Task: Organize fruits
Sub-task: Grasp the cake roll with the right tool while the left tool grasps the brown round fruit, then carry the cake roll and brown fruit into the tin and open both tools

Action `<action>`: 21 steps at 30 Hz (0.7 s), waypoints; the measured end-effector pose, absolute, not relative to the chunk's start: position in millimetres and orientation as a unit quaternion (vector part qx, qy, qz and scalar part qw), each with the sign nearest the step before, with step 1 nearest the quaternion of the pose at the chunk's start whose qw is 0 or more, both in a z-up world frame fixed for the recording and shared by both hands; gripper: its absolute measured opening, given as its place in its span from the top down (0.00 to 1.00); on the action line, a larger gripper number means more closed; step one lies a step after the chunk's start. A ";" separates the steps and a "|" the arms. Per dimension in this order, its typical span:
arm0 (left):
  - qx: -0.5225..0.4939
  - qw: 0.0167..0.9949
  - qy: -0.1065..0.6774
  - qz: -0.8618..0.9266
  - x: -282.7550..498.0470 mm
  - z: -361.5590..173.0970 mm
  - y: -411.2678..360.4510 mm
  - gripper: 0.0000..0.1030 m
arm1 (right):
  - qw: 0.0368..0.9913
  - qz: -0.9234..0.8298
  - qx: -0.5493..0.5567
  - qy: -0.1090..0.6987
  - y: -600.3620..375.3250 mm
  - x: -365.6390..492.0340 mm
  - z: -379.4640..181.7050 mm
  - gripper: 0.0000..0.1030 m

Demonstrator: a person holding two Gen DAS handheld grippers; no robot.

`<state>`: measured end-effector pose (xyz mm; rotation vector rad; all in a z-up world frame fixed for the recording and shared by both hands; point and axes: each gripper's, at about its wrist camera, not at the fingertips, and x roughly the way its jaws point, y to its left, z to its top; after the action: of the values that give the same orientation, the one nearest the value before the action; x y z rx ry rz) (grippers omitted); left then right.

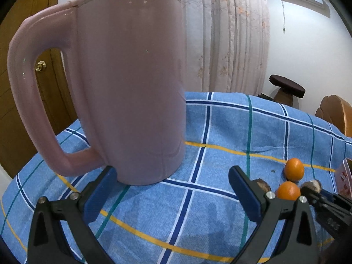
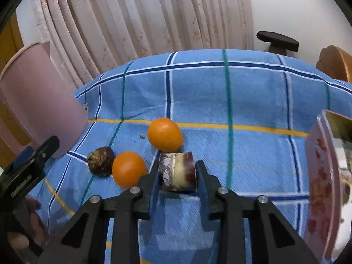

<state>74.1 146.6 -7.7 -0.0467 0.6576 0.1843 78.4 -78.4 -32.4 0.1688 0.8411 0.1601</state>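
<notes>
**Right gripper clamps brown fruit piece on checked cloth**

Blue checked tablecloth point(image 2: 253, 101) covers the table before pale floral curtains point(image 2: 132, 22). The right gripper point(image 2: 177, 176) is clamped on a cut brown-and-cream fruit piece point(image 2: 178, 171), beside 2 round oranges point(image 2: 164, 134) point(image 2: 128, 168) and a wrinkled brown fruit point(image 2: 101, 164). The left gripper point(image 1: 171, 189) stands spread apart, holding nothing, near a pink plastic kettle point(image 1: 123, 88).

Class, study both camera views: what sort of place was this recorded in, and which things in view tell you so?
Most likely a room in a home. A table under a blue checked cloth stands before long floral curtains, a wooden door with a brass knob shows behind the pink jug, and a dark stool sits by the wall.
</notes>
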 end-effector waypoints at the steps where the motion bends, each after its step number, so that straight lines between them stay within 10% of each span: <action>1: -0.024 0.942 0.323 0.085 73.6 -7.4 146.1 0.00 | 0.909 0.082 0.087 0.398 -81.6 73.2 -29.9 0.68; 21: -0.045 0.902 0.424 -0.058 122.1 -32.5 85.3 0.16 | 0.922 0.099 0.083 0.366 -112.5 -2.2 -19.2 0.68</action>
<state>122.1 85.3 -32.5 -0.0932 0.8776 -0.1196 -2.2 -112.5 -19.2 0.1705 0.7519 0.2025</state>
